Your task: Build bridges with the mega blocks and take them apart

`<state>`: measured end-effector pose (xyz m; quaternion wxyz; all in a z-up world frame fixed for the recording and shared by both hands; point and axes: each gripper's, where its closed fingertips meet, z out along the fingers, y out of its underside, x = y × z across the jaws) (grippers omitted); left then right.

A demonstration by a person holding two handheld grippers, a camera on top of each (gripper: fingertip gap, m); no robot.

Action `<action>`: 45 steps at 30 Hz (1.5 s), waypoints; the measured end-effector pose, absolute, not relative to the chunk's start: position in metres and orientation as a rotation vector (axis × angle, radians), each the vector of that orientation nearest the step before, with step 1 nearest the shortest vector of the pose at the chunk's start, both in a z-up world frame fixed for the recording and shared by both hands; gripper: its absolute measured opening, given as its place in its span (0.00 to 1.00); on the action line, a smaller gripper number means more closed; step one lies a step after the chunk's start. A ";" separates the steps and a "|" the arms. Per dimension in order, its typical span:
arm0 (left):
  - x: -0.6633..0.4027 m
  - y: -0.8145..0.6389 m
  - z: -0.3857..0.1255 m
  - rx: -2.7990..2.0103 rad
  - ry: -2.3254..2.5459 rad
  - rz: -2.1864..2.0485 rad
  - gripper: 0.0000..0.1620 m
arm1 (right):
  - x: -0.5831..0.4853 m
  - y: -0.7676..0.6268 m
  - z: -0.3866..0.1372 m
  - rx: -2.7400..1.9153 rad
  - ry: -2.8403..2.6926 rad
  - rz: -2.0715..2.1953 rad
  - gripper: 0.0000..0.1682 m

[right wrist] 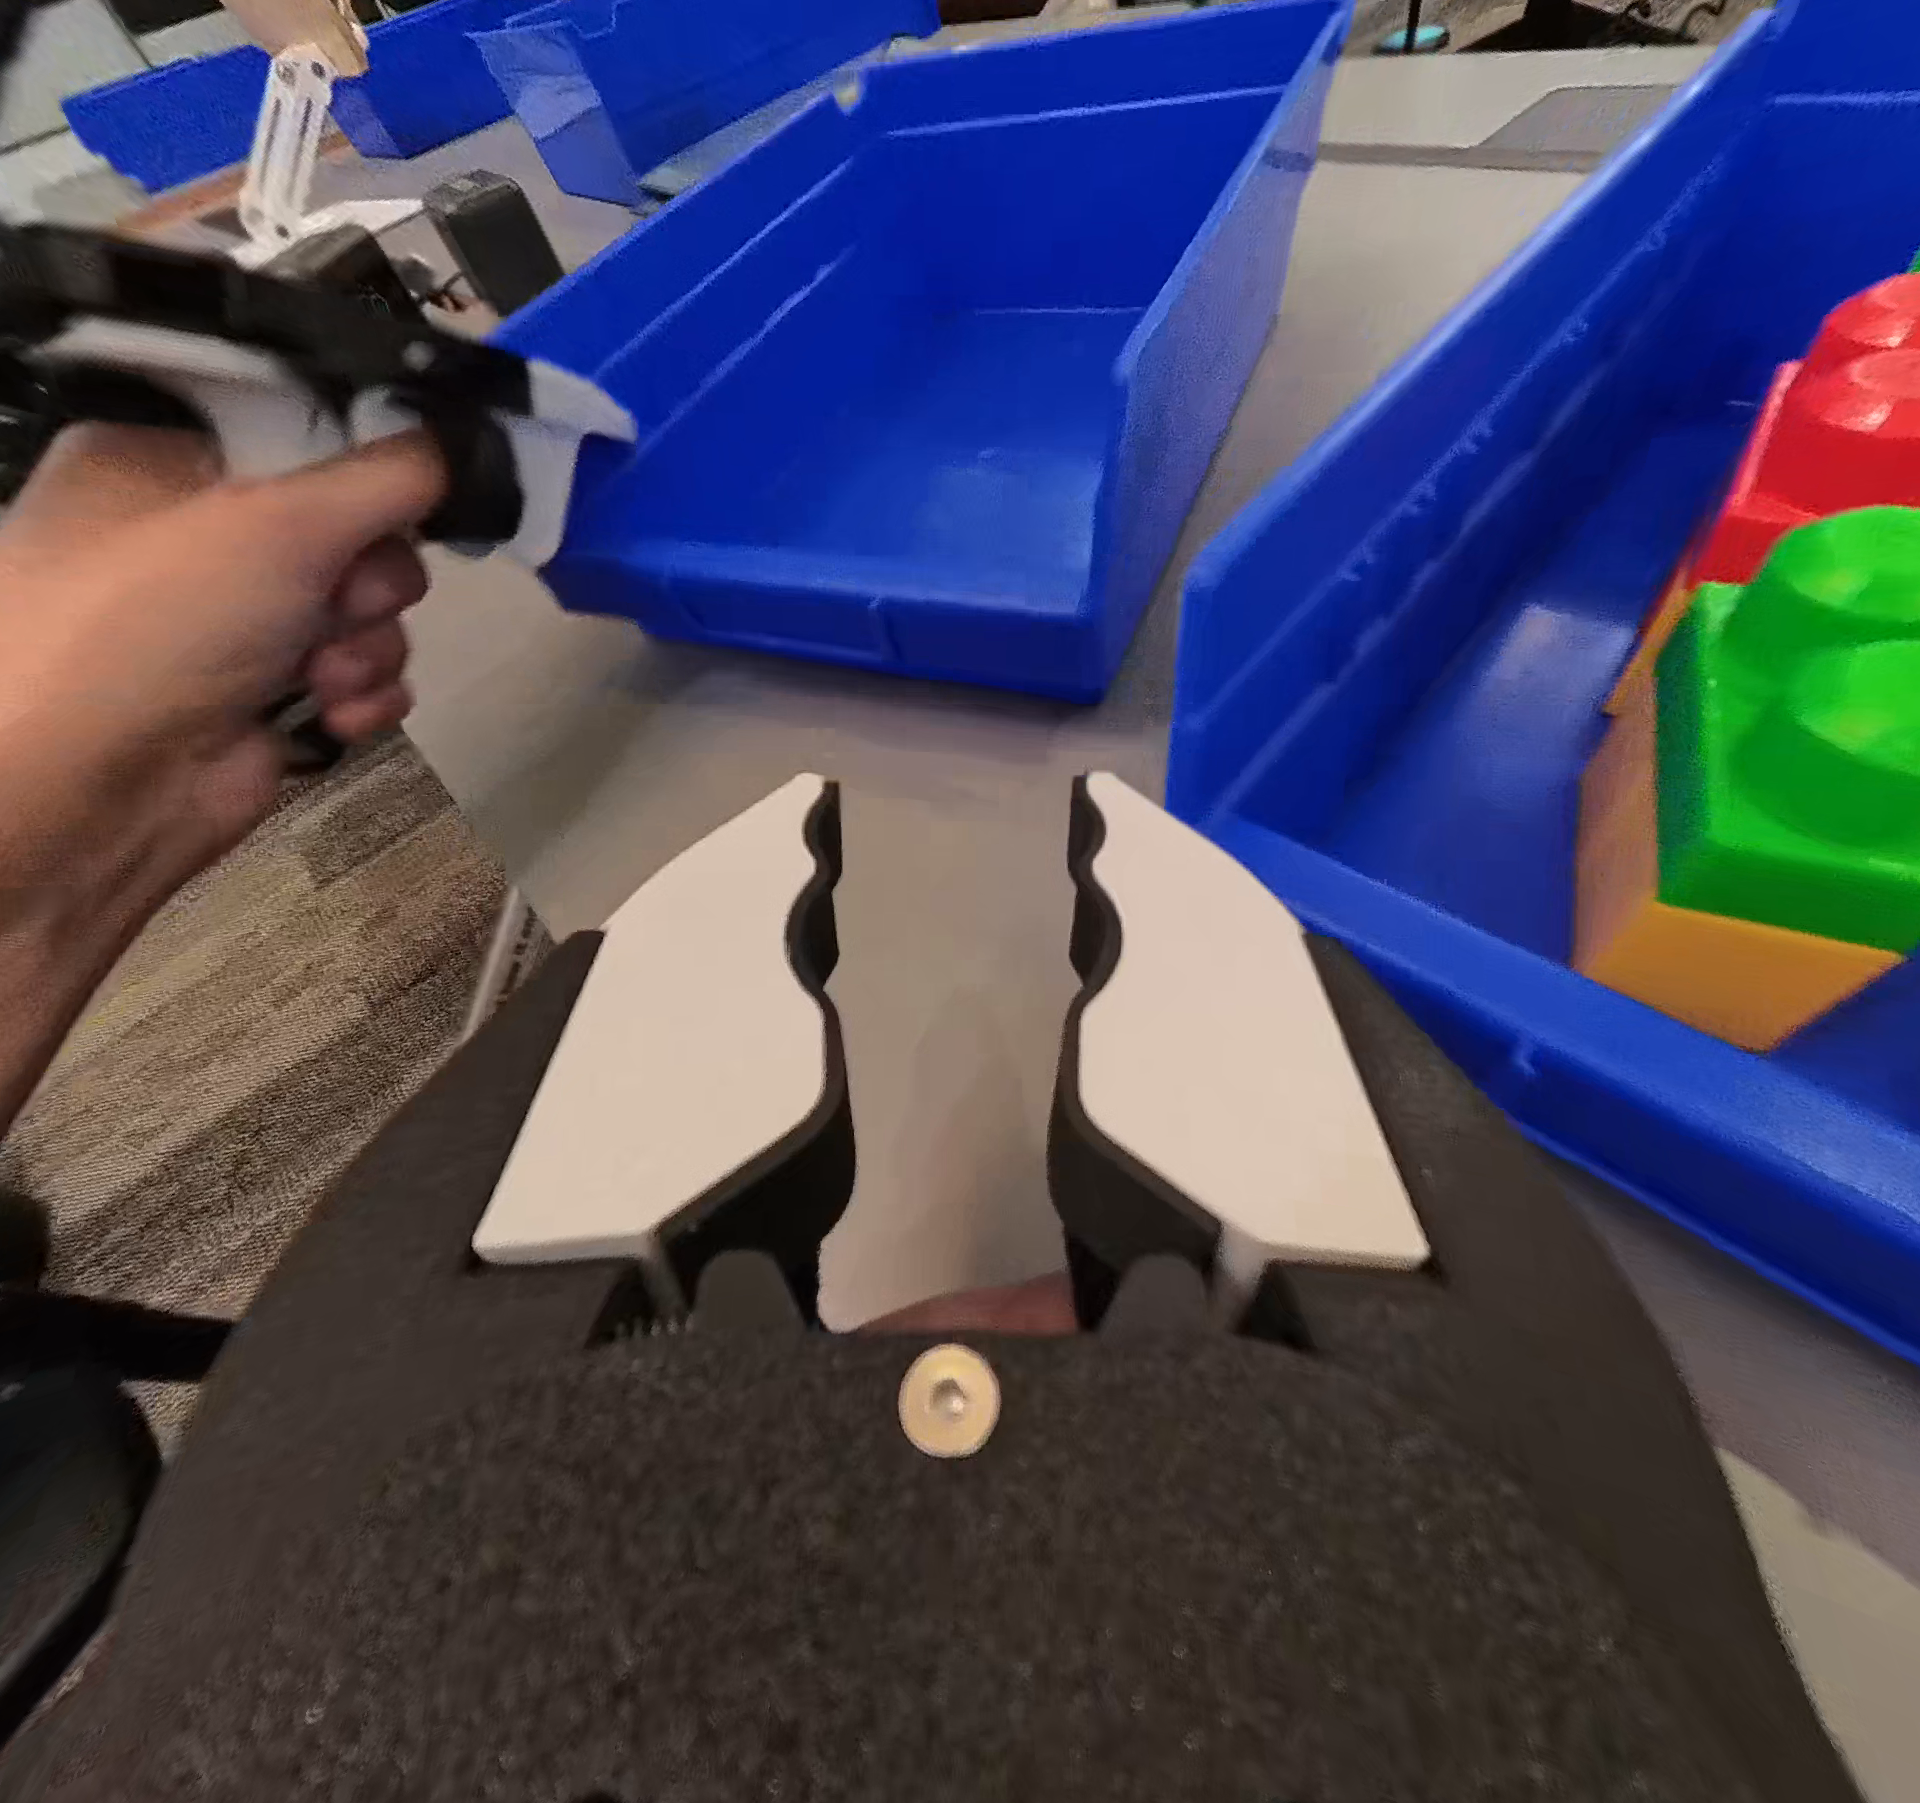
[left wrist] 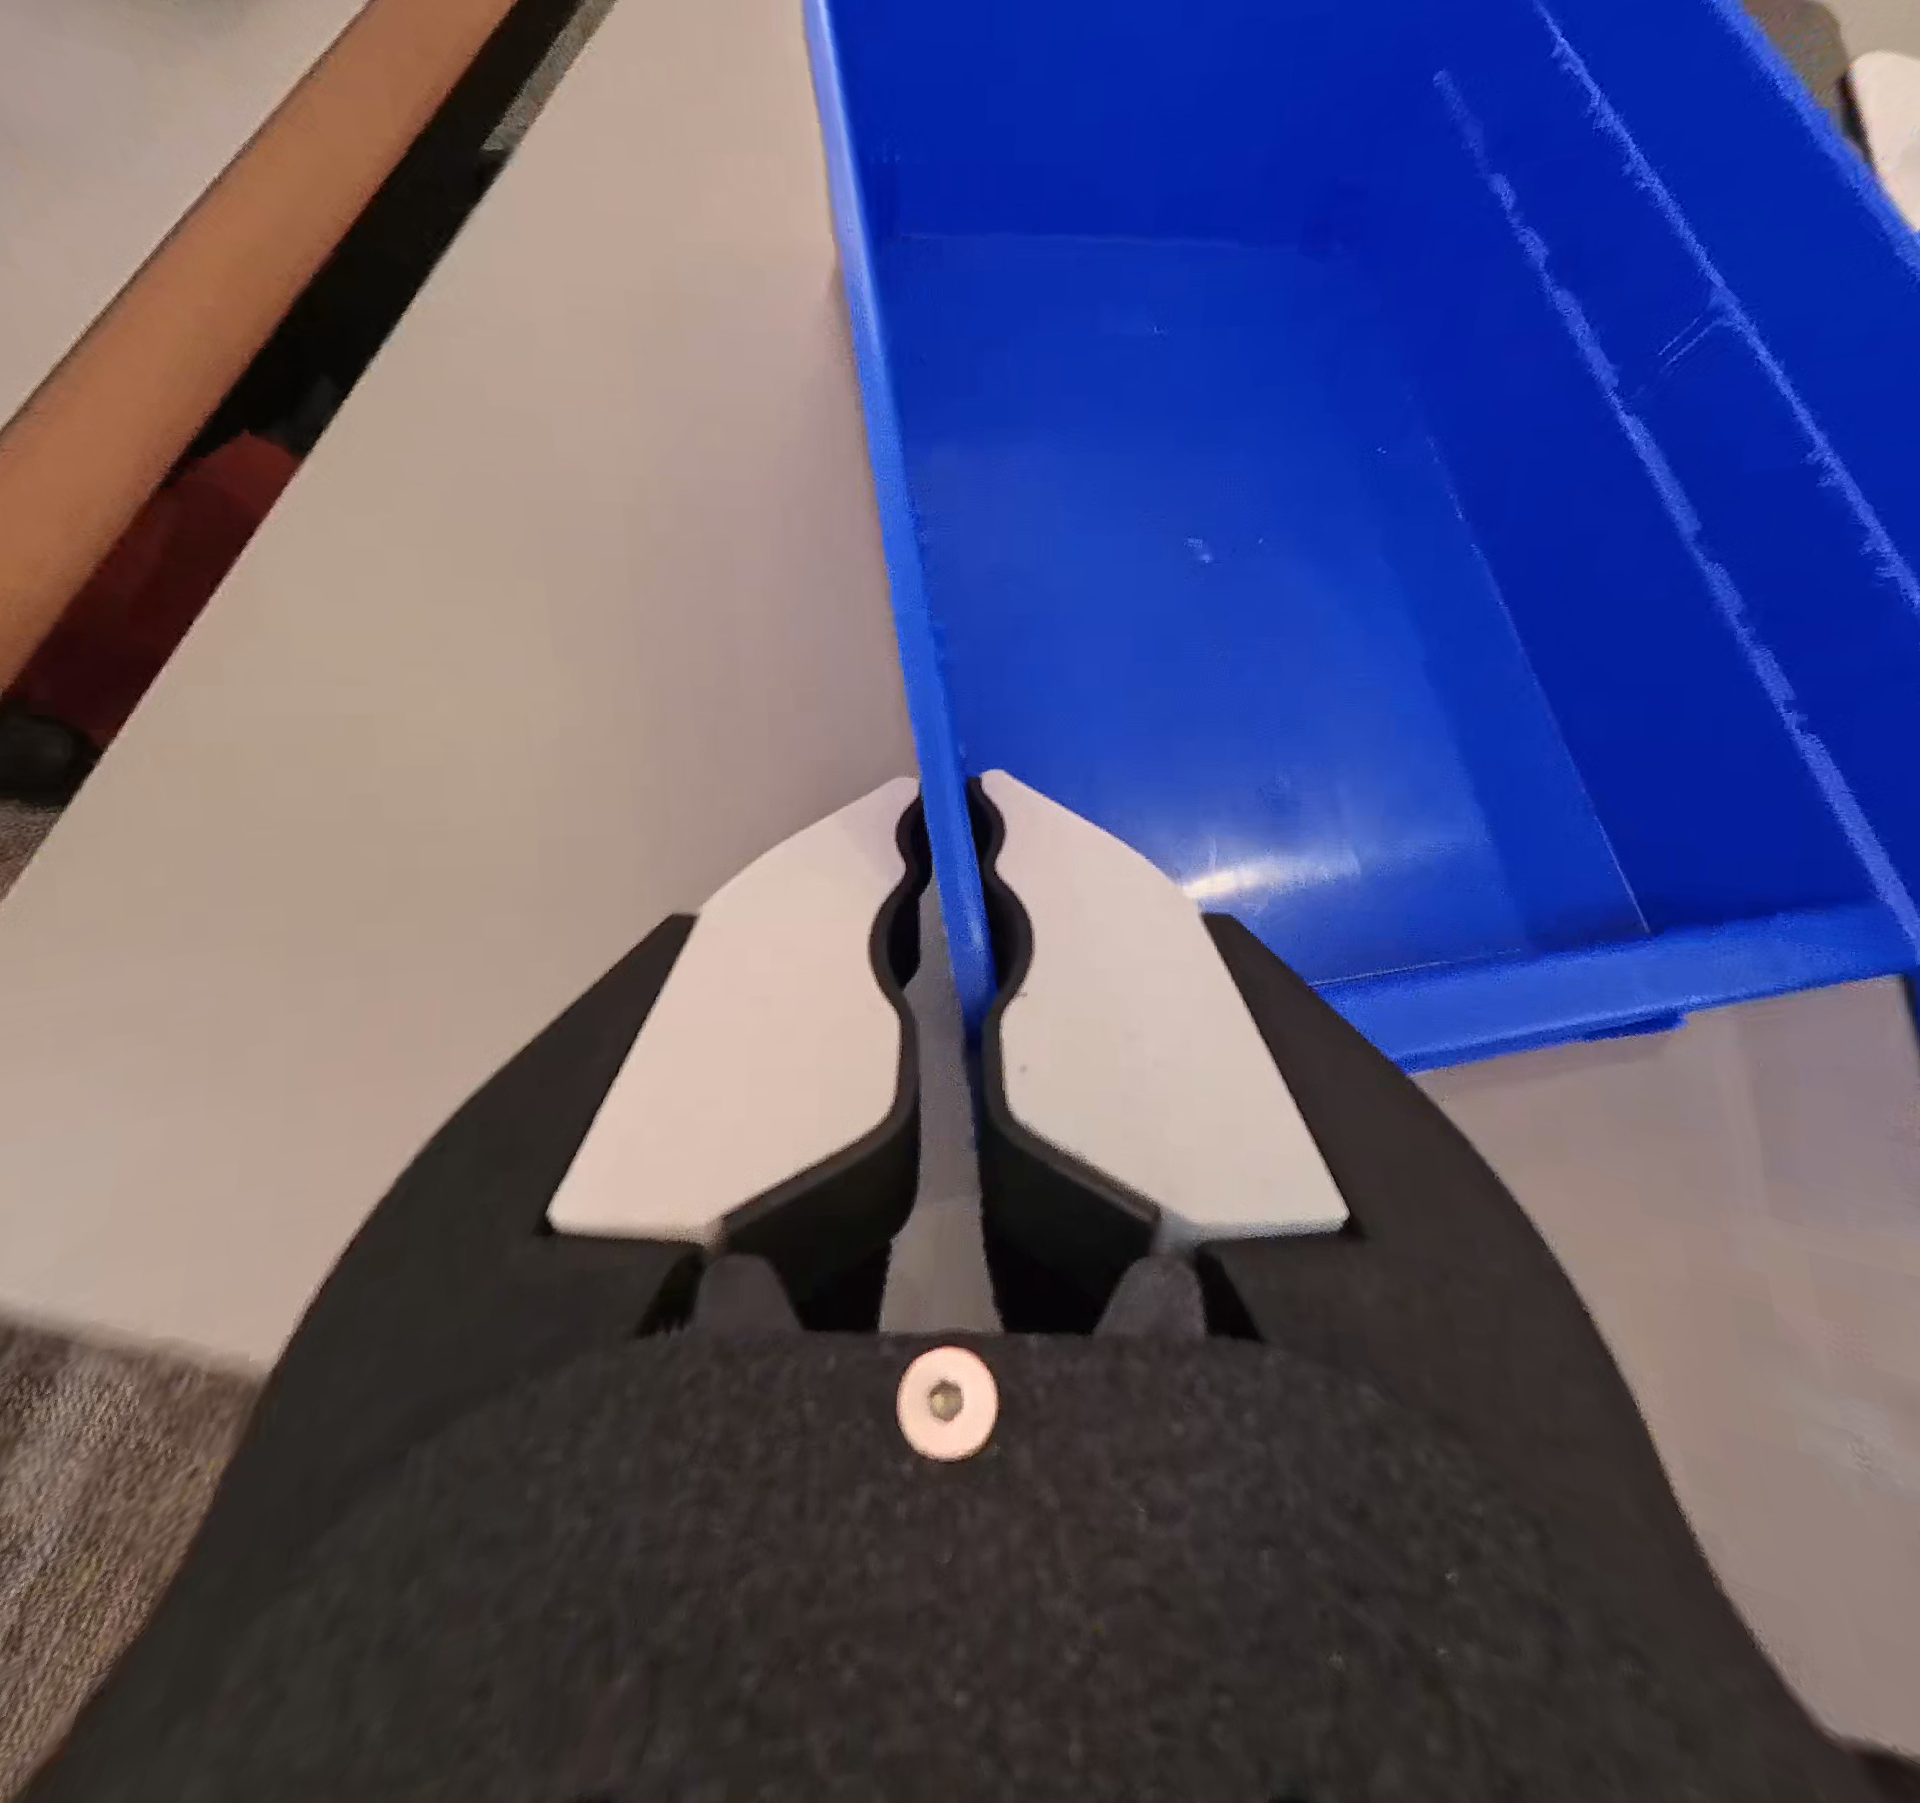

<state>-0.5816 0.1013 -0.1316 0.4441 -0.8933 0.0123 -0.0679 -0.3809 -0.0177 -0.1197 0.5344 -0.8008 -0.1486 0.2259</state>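
My left gripper [left wrist: 948,789] is shut on the left wall of an empty blue bin [left wrist: 1299,506], near its front corner. The right wrist view shows the same grip: the left gripper [right wrist: 566,449], held by a hand [right wrist: 187,631], pinches the near left corner of the empty blue bin [right wrist: 935,423]. My right gripper [right wrist: 954,797] is open and empty above the grey table [right wrist: 935,745]. To its right a second blue bin [right wrist: 1455,662] holds mega blocks: a green one [right wrist: 1808,735], a red one [right wrist: 1849,423] and an orange one [right wrist: 1725,974].
More blue bins [right wrist: 727,39] stand at the back of the table, with a person behind them. Dark gear and a clear stand [right wrist: 281,153] sit at the back left. The table's left edge [left wrist: 312,527] drops to carpet [right wrist: 229,1005]. The tips of one gripper are about 25 centimetres away from the tips of the other.
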 end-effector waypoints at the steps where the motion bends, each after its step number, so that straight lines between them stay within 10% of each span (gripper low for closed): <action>1: -0.587 0.087 -0.131 -2.210 0.014 -0.159 0.03 | -0.385 -0.015 -0.121 -1.912 -0.359 0.529 0.25; 9: -0.598 -0.025 -0.129 -2.157 -0.010 -0.158 0.04 | -0.423 -0.010 -0.133 -1.954 -0.425 0.531 0.29; 11: -0.596 -0.045 -0.127 -2.125 0.007 -0.060 0.03 | -0.420 -0.014 -0.125 -1.941 -0.357 0.527 0.15; 28: -0.354 -0.008 0.070 -1.640 0.396 -0.109 0.04 | -0.154 -0.034 0.088 -1.533 -0.062 0.003 0.03; 45: 0.074 -0.037 -0.064 -1.883 0.758 -0.524 0.04 | 0.245 -0.126 -0.041 -1.864 0.410 -0.262 0.03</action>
